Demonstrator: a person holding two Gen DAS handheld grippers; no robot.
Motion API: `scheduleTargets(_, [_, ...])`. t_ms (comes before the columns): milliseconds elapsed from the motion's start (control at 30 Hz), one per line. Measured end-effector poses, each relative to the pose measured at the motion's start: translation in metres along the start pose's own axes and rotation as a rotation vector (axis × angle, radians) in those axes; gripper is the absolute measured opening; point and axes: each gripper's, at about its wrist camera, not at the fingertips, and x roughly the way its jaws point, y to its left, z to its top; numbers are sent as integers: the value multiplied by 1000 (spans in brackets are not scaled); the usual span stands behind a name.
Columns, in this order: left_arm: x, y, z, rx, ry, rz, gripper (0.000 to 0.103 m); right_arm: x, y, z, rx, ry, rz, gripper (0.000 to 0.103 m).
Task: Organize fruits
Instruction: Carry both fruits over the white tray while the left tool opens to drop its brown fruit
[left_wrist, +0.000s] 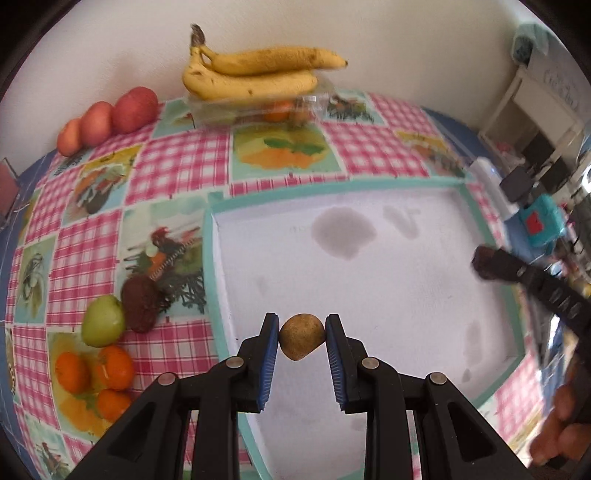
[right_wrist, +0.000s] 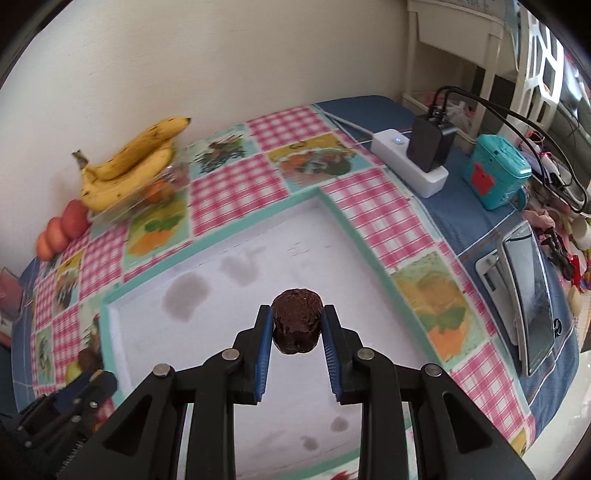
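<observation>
My left gripper (left_wrist: 302, 334) is shut on a small tan-brown fruit (left_wrist: 301, 336), held above the white panel (left_wrist: 369, 277) of the tablecloth. My right gripper (right_wrist: 296, 325) is shut on a dark brown wrinkled fruit (right_wrist: 296, 325) above the same white panel (right_wrist: 258, 266); it also shows at the right of the left wrist view (left_wrist: 487, 266). On the left of the cloth lie another dark brown fruit (left_wrist: 140, 302), a green apple (left_wrist: 103, 320) and three oranges (left_wrist: 98, 376). Bananas (left_wrist: 255, 74) rest on a clear plastic box (left_wrist: 258, 107) at the back. Three red apples (left_wrist: 110, 118) line the wall.
A white power strip (right_wrist: 410, 162) with a black charger, a teal box (right_wrist: 496, 175) and a tablet (right_wrist: 528, 295) sit on the blue cover to the right. The wall runs along the back. A pink object (left_wrist: 7, 192) lies at the far left edge.
</observation>
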Motion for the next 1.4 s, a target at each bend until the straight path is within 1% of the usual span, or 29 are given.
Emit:
scheduleTargets(133, [12, -3, -6, 0, 22, 5, 28, 5, -7, 3, -2, -28, -10, 28])
scheduleTargets(267, [16, -7, -10, 23, 36, 25, 28, 10, -8, 2, -11, -33, -26, 28])
scheduleTargets(700, [20, -9, -14, 35, 65, 33, 28, 25, -4, -11, -75, 25, -97, 28])
scheduleTargets(1033, [19, -13, -19, 53, 71, 53, 29, 24, -1, -20, -110, 50, -108, 28])
scheduleTargets(1200, [15, -15, -22, 58, 70, 58, 29, 33, -6, -27, -94, 102, -108, 28])
scheduleTargets(1267, [11, -16, -24, 57, 65, 57, 30, 33, -7, -28, -93, 111, -105, 28])
scheduleTargets(1367, [5, -15, -26, 52, 55, 64, 37, 30, -6, -31, -96, 112, -109, 28])
scheduleTargets(1400, [2, -14, -28, 47, 52, 67, 48, 30, -6, -32, -97, 112, -106, 28])
